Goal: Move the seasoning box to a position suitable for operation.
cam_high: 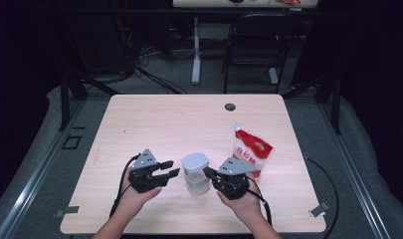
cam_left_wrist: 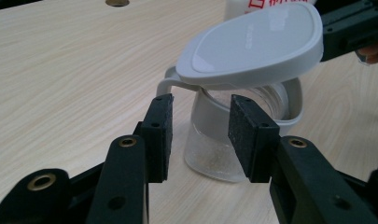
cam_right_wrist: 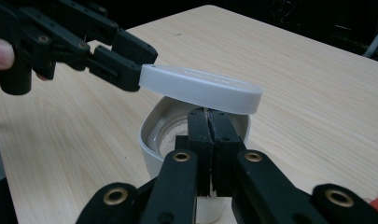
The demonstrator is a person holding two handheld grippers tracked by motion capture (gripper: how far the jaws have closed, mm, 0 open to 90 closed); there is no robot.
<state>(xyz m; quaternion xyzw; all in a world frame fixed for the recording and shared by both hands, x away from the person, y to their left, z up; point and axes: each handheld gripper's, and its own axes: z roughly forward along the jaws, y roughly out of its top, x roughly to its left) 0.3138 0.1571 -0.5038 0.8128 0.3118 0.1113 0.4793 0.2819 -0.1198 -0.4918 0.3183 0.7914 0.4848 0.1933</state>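
At the near middle of the table point(cam_high: 139, 119) we find the jar point(cam_high: 196, 183), its lid point(cam_left_wrist: 252, 44) tilted up, hinged and already lifted. The right gripper point(cam_high: 212, 173) is closed on the lid's edge; the left gripper point(cam_high: 170, 169) stands parted just beside the jar. The pouch point(cam_high: 251, 152) waits at right, filling not begun.

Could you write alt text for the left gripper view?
A clear glass jar with a white collar stands on a light wooden table, its white lid tilted up. The left tool, jaws open, points at it.
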